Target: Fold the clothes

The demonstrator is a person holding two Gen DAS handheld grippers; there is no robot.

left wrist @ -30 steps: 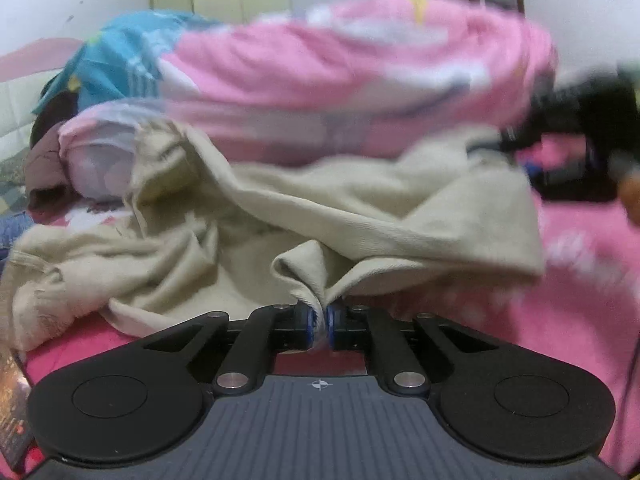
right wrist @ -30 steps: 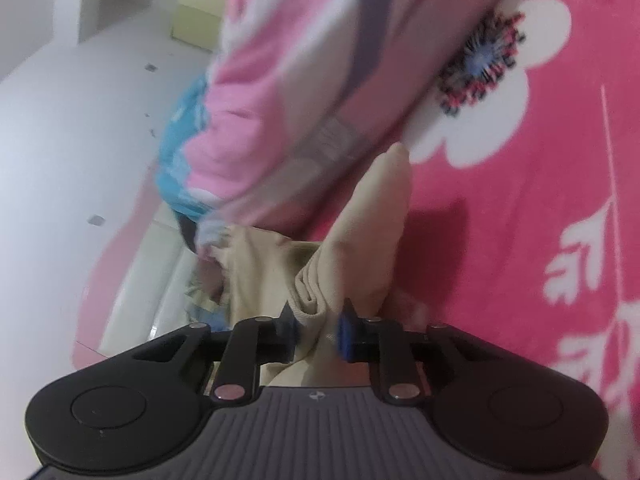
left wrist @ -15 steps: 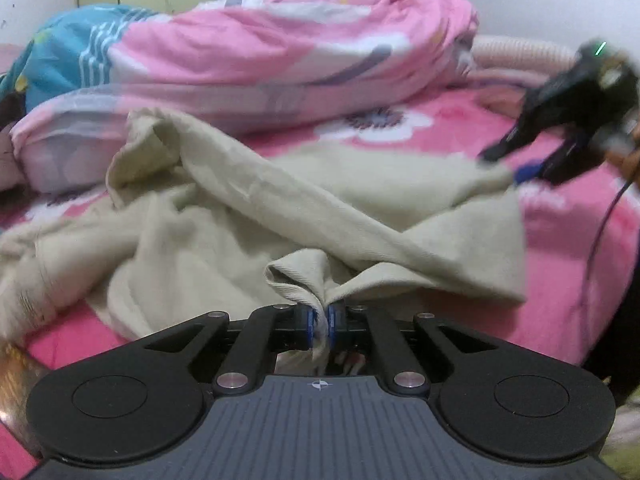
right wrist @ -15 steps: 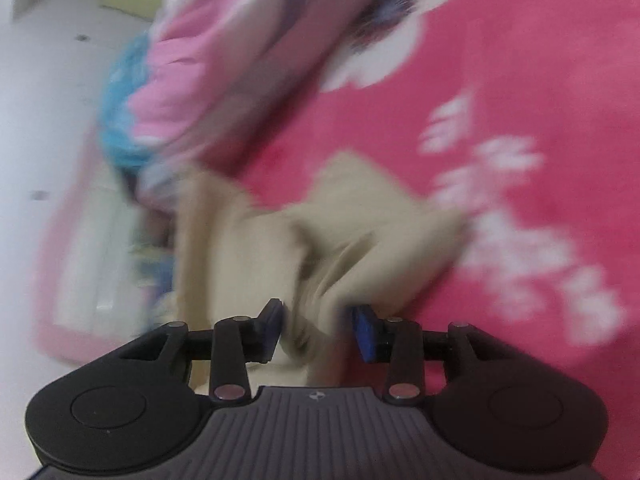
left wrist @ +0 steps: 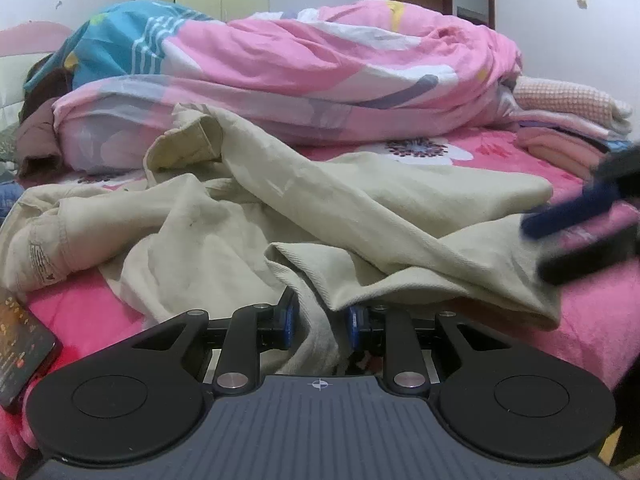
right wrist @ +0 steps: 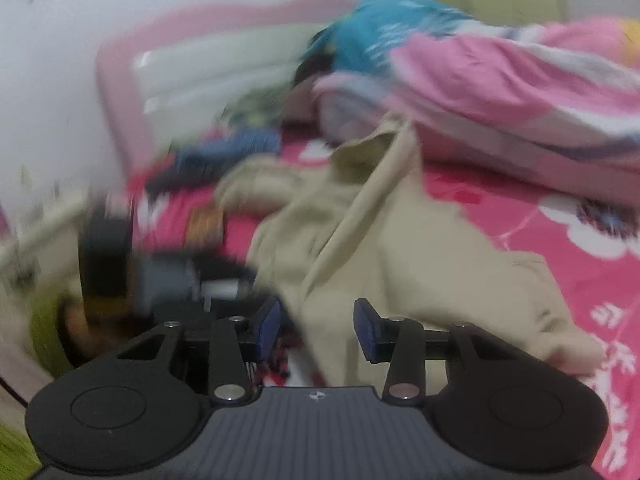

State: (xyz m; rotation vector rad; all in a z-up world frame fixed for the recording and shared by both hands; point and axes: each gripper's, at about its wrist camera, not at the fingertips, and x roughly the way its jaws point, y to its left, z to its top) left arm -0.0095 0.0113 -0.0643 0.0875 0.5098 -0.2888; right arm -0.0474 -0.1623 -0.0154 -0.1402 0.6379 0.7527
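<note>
A bed [left wrist: 592,344] with a bright pink flowered sheet fills both views and carries everything else. Along its far side lies a bunched pink duvet [left wrist: 304,68] with white, grey and teal patches, reaching nearly from edge to edge. In front of it sprawls the beige garment [left wrist: 360,200], rumpled and only partly laid flat: one cuffed end stands up near the duvet, a stitched hem lies at the left, and a folded flap runs toward the near edge of the bed. At the far right, beside the duvet's end, sits a small stack of folded cloths [left wrist: 568,116], the top one checked. A dark flat packet [left wrist: 20,344] rests on the sheet at the left edge, just beside the garment. The left gripper [left wrist: 319,322] sits low at the near edge; its jaws have just been opening, and a fold of the beige cloth hangs between the blue pads without being pinched. The right gripper [right wrist: 318,326] is spread too, with beige cloth lying loosely in the gap and neither pad pressing on it; its own view is smeared by motion. In the left wrist view it shows as a blurred dark and blue shape over the garment's right corner.
</note>
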